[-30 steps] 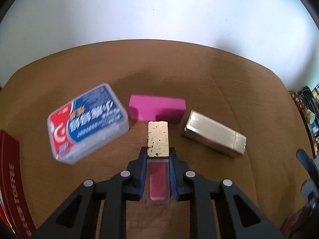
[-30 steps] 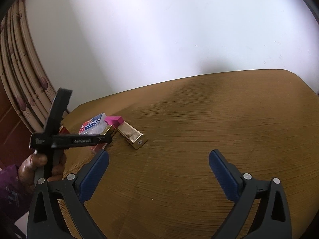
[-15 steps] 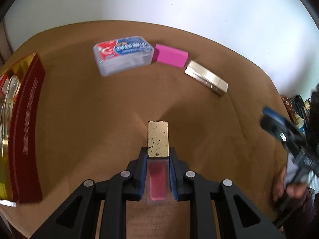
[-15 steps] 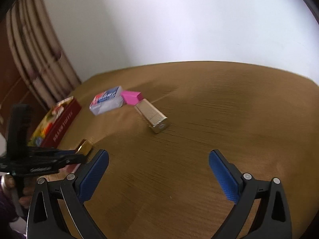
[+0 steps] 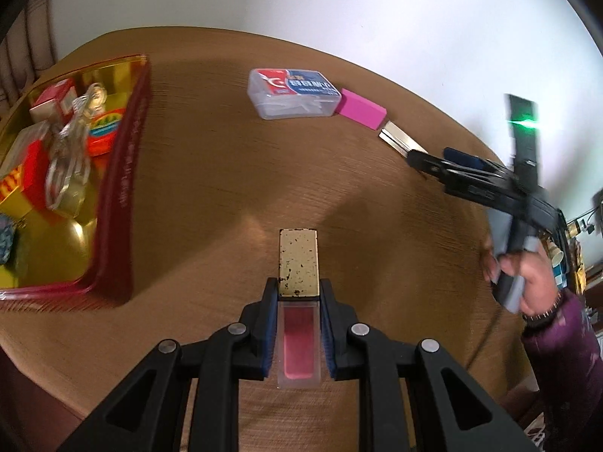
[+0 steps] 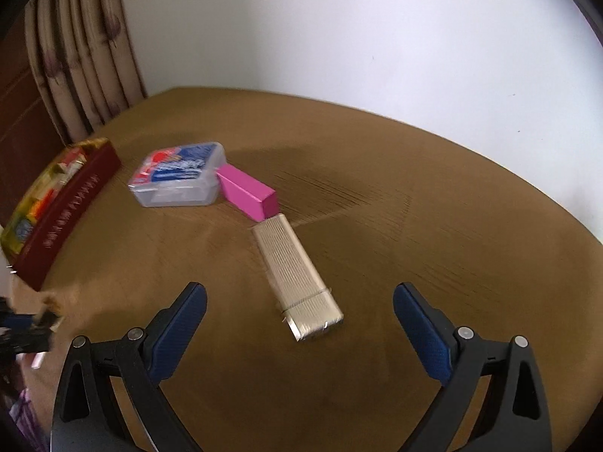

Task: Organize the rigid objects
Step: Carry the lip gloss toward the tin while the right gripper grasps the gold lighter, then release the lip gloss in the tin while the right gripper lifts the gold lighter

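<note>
My left gripper (image 5: pixel 297 301) is shut on a lip gloss tube (image 5: pixel 298 263) with a worn gold cap and pink body, held above the brown table. A red tin (image 5: pixel 120 173) with a gold inside lies to its left, holding several small items. My right gripper (image 6: pixel 299 301) stands open just above a ribbed silver box (image 6: pixel 294 275), which lies between its fingers untouched. Beyond that box lie a pink box (image 6: pixel 247 192) and a clear plastic case with a blue and red label (image 6: pixel 179 175). In the left wrist view the right gripper (image 5: pixel 444 164) covers the silver box (image 5: pixel 401 137).
The round table (image 6: pixel 414 226) is covered in brown cloth and ends near a white wall. Striped curtains (image 6: pixel 83 56) hang at the back left. A hand and purple sleeve (image 5: pixel 546 301) hold the right gripper at the table's right edge.
My left gripper has pulled back and leftward with the tube, bringing the red tin into view. My right gripper has swung in over the silver box, which now lies between its fingers.
</note>
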Motion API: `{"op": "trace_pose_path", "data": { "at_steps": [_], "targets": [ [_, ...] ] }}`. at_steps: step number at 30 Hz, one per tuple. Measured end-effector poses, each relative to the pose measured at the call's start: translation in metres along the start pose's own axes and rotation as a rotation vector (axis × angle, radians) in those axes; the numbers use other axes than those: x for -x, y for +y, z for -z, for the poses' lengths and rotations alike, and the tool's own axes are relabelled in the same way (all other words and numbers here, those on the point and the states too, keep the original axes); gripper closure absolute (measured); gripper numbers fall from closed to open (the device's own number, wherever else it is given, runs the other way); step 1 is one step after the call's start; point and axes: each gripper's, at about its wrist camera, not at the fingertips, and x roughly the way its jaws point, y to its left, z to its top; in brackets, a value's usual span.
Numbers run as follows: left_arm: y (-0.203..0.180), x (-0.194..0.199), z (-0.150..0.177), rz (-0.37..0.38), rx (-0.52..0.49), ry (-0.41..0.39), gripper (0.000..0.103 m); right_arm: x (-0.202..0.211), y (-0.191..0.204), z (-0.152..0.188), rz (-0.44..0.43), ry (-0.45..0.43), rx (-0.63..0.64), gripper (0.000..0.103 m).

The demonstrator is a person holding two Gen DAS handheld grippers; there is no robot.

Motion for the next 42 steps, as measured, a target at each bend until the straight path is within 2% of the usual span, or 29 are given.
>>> {"op": "trace_pose_path", "data": {
  "at_steps": [4, 6, 11, 12, 13, 14, 15, 19, 21, 23, 25, 28, 33, 38, 42],
  "targets": [
    [0.012, 0.019, 0.005, 0.004, 0.026, -0.025, 0.083, -0.017, -0.002, -0.006, 0.0, 0.053, -0.02, 0.007],
    [0.021, 0.034, 0.01, 0.004, 0.046, -0.037, 0.083, -0.027, 0.002, -0.006, 0.015, 0.101, -0.004, 0.012],
    [0.054, 0.079, 0.018, -0.007, 0.122, -0.072, 0.083, -0.027, 0.01, -0.005, 0.04, 0.113, 0.018, 0.018],
    [0.062, 0.086, 0.018, -0.01, 0.138, -0.078, 0.083, -0.026, 0.012, -0.004, 0.04, 0.113, 0.017, 0.028],
    [0.071, 0.093, 0.015, -0.014, 0.154, -0.087, 0.083, -0.023, 0.014, -0.004, 0.039, 0.105, 0.015, 0.048],
    [0.082, 0.104, 0.013, -0.026, 0.169, -0.102, 0.083, -0.02, 0.017, -0.004, 0.04, 0.1, 0.017, 0.057],
    [0.093, 0.112, 0.009, -0.046, 0.18, -0.116, 0.083, -0.022, 0.022, -0.006, 0.046, 0.098, 0.022, 0.072],
    [0.131, 0.117, -0.011, -0.112, 0.208, -0.114, 0.083, -0.021, 0.027, -0.006, 0.061, 0.1, -0.002, 0.073],
    [0.144, 0.114, -0.019, -0.11, 0.205, -0.11, 0.083, -0.02, 0.025, -0.007, 0.061, 0.102, -0.013, 0.074],
    [0.156, 0.106, -0.027, -0.145, 0.218, -0.099, 0.083, -0.02, 0.026, -0.007, 0.068, 0.106, -0.016, 0.074],
    [0.162, 0.094, -0.034, -0.147, 0.203, -0.078, 0.083, -0.022, 0.028, -0.009, 0.066, 0.114, -0.017, 0.075],
    [0.167, 0.082, -0.04, -0.2, 0.193, -0.063, 0.083, -0.022, 0.026, -0.012, 0.06, 0.125, -0.025, 0.075],
    [0.168, 0.072, -0.047, -0.259, 0.189, -0.088, 0.081, -0.017, 0.024, -0.013, 0.056, 0.137, -0.034, 0.075],
    [0.165, 0.097, -0.038, -0.256, 0.224, -0.2, 0.078, -0.009, 0.019, -0.009, 0.026, 0.136, -0.083, 0.075],
    [0.163, 0.116, -0.012, -0.281, 0.269, -0.273, 0.068, 0.001, 0.014, 0.001, -0.025, 0.128, -0.156, 0.075]
  ]
}}
